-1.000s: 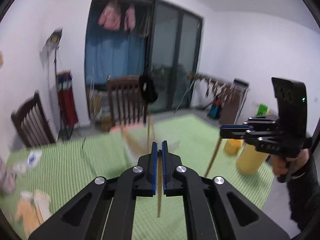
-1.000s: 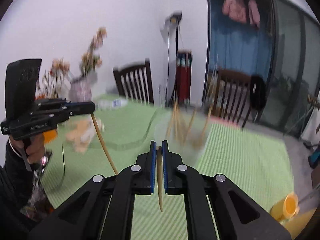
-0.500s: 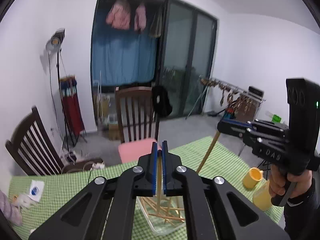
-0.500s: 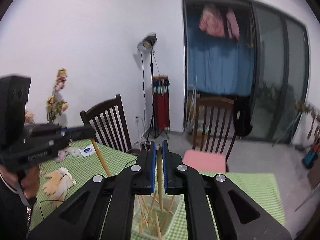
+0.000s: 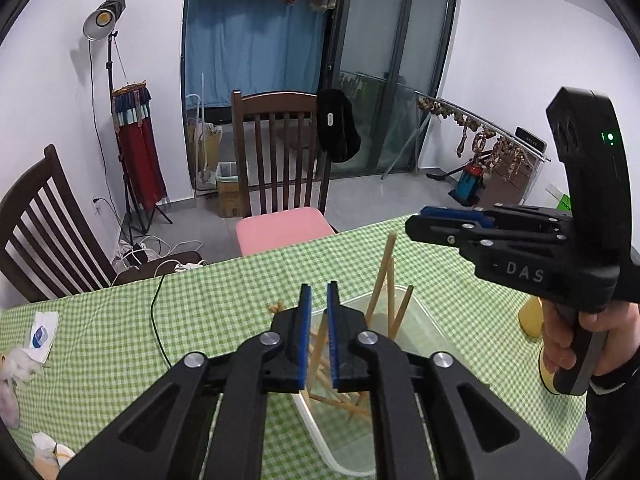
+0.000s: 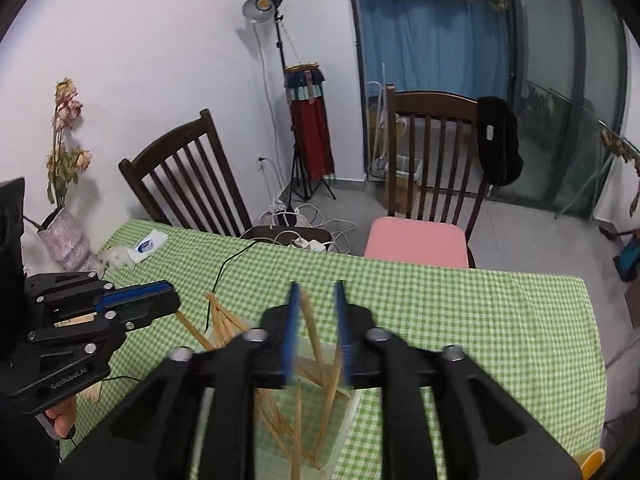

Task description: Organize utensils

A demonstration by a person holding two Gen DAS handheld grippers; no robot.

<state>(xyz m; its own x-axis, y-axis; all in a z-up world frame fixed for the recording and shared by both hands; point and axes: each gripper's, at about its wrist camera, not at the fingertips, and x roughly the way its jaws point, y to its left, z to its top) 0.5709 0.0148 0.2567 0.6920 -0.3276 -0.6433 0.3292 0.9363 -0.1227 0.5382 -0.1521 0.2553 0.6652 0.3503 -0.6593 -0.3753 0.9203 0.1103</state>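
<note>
A clear plastic tub (image 5: 424,328) stands on the green checked tablecloth and holds several wooden chopsticks (image 5: 390,284), some leaning on its rim. My left gripper (image 5: 318,292) hovers right above the tub, open and empty. My right gripper (image 6: 316,292) is also above the tub, open, with chopsticks (image 6: 320,356) falling or lying between and below its fingers. In the left wrist view the right gripper (image 5: 436,220) sits at the right, above the tub. In the right wrist view the left gripper (image 6: 160,300) sits at the left.
The table's cloth (image 6: 460,304) reaches its far edge, where two dark wooden chairs (image 5: 280,152) stand, one with a pink seat. Yellow cups (image 5: 532,316) are at the right. A tissue pack (image 6: 146,246), a soft toy and a vase with dried flowers (image 6: 64,236) lie at the left.
Both grippers were shut, each on a chopstick, above the tub. Both have now opened and the chopsticks have dropped into the tub.
</note>
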